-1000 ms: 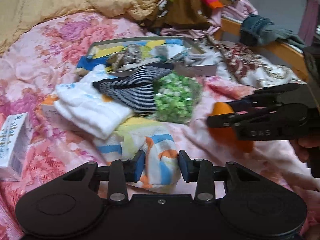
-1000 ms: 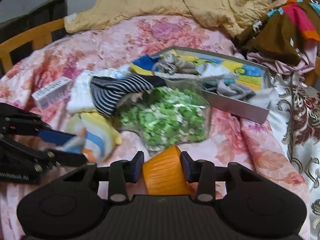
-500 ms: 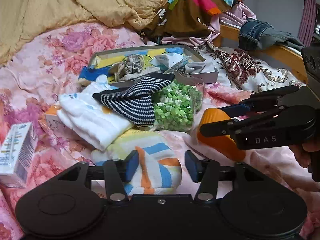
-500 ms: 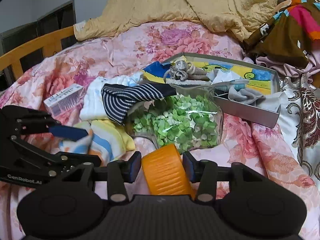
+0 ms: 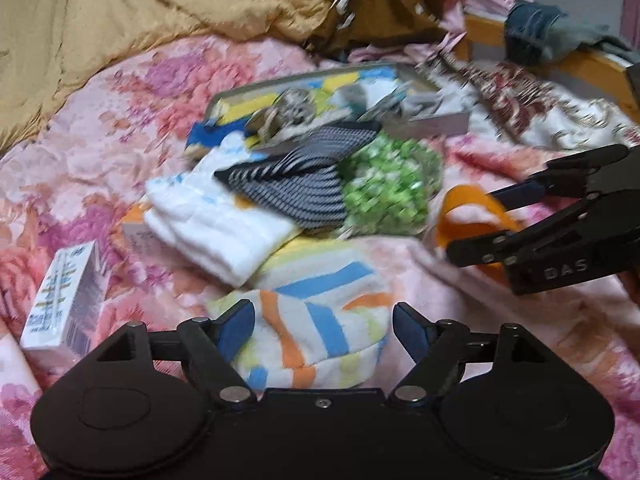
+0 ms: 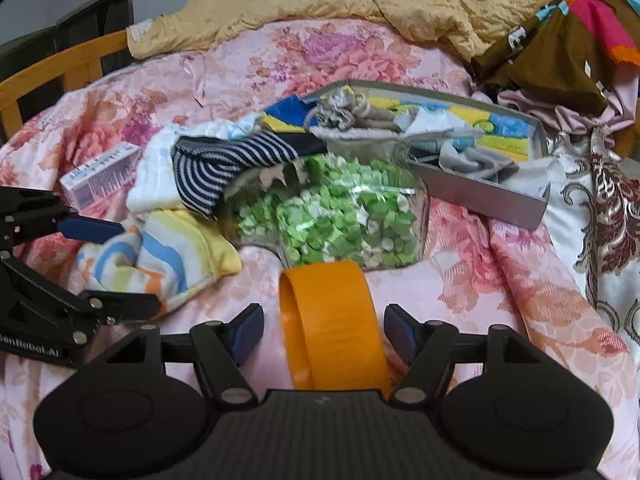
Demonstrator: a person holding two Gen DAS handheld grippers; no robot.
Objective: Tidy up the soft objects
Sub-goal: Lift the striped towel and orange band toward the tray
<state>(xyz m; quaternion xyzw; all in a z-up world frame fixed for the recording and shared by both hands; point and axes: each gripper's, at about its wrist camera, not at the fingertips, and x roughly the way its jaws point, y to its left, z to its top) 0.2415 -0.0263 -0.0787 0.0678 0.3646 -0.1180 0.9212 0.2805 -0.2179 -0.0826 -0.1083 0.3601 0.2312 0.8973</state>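
Striped cloth (image 5: 316, 328) btwn left tongs (image 5: 324, 326), jaws just opened, not touching.

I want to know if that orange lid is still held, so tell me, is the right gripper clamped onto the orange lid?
No: the right gripper stands open, its pads apart from the orange lid lying between them.

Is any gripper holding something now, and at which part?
Nothing is held. Both have just opened: the left gripper around the striped cloth, the right gripper around the orange lid.
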